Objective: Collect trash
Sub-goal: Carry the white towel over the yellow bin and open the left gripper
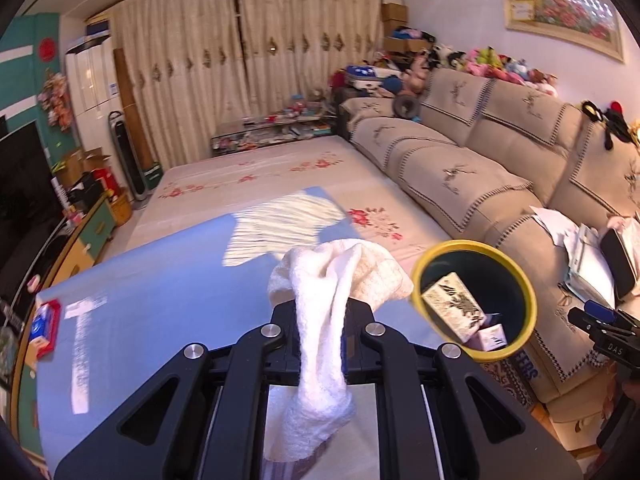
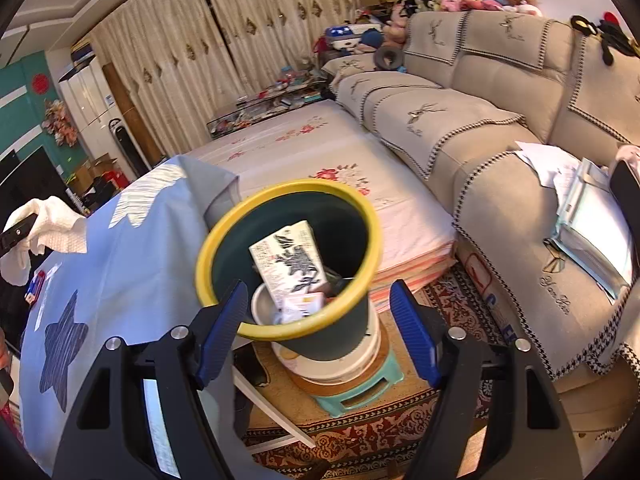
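White paper towel point(image 1: 332, 300) is pinched in the left gripper point(image 1: 320, 320), jaws pressed together on it, above the blue-covered worktop point(image 1: 160, 300). Right gripper point(image 2: 320, 320) stands spread with nothing between its jaws, near the bin point(image 2: 288, 260). Beyond the worktop's right edge, the yellow-rimmed bin holds a printed carton point(image 2: 288, 260). Farther right stands a sofa point(image 2: 480, 140).
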{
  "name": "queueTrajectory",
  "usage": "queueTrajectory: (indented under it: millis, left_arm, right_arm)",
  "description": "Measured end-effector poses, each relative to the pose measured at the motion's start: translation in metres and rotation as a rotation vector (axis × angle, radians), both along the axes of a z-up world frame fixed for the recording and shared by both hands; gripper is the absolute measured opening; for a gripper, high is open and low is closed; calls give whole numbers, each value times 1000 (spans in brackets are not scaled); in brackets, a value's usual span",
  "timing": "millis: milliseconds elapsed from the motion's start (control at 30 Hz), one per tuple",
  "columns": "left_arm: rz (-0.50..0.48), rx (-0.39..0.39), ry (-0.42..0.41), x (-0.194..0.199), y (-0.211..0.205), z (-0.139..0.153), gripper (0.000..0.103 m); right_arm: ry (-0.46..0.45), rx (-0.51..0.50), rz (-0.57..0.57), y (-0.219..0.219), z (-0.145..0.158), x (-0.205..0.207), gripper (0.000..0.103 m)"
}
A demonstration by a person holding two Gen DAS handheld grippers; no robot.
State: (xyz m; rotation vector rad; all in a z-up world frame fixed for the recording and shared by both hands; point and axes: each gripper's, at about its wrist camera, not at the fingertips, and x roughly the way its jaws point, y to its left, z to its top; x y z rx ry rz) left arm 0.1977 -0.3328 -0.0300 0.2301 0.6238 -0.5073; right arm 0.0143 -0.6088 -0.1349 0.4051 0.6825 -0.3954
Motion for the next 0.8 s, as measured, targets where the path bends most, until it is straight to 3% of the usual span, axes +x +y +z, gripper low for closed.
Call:
queueTrajectory:
  millis: [267, 433, 800]
  left_arm:
    - [-131, 37, 17, -11, -101, -13, 11]
    - [-192, 62, 70, -8, -162, -35, 11]
    - [-234, 104, 205, 19, -231, -99, 13]
  right_arm:
    - [-1, 37, -94, -41, -14, -33, 70]
    - [-11, 59, -121, -57, -19, -45, 70]
    - [-5, 74, -108, -60, -25, -39, 70]
